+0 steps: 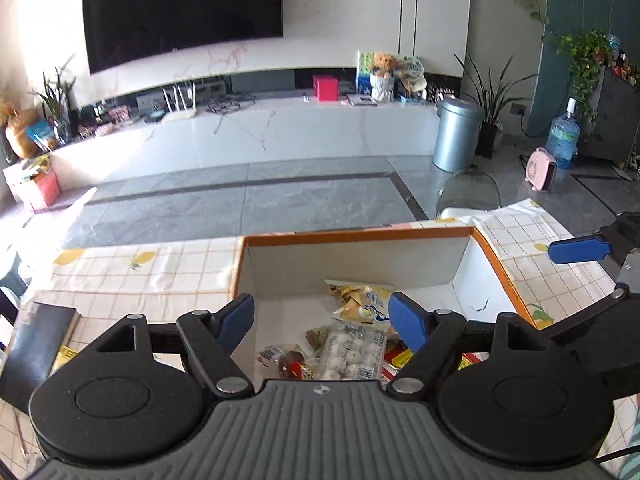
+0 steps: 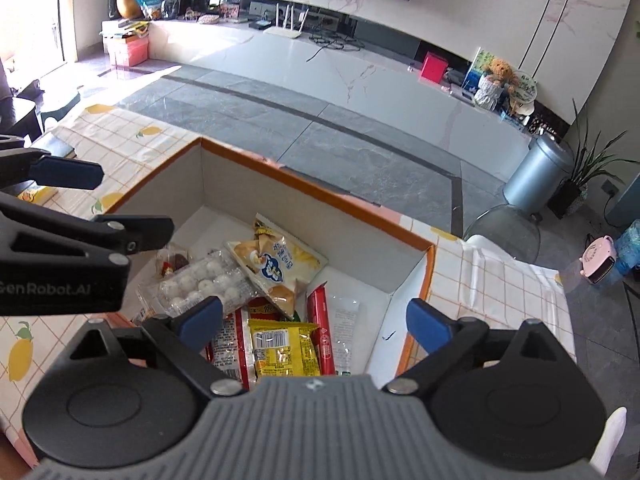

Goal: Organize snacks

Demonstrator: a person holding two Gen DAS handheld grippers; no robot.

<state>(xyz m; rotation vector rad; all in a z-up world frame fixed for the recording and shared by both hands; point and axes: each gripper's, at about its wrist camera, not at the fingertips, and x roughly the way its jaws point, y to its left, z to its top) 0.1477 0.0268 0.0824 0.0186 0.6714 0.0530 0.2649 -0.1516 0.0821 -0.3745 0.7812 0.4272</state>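
snacks: loose pile of small packets in the near-left part of the box (image 2: 416, 268), far-right floor bare
egg tray pack (image 2: 208, 280): clear blister of white balls, looks stiff but crushable; take by long edges, light squeeze
chip bag (image 2: 276, 264): puffy, probably light and slippery film; leans across the tray pack, pinch a sealed end, not the belly
yellow packet (image 2: 284, 348): flat, soft foil, lies on top near the right gripper; easiest pick, grip a crimped edge
red stick pack (image 2: 322, 328): long, thin, just beside the yellow packet; likely slides, grab mid-length
left gripper (image 1: 322, 316): fingers wide apart, holding nothing, hovers over the pile
right gripper (image 2: 314, 320): fingers wide apart, empty, above the yellow packet
box walls: orange-rimmed cardboard, upright on all visible sides; come in from above, low sideways moves would likely hit the rim
open room: bare box floor toward far-right corner, good for sorting
crowding: the two grippers are close over the same box, clash risk
tablecloth (image 2: 120, 136): checked, lemon print, free space left of box
dark book-like object (image 1: 36, 344): left on the table, well apart from the box
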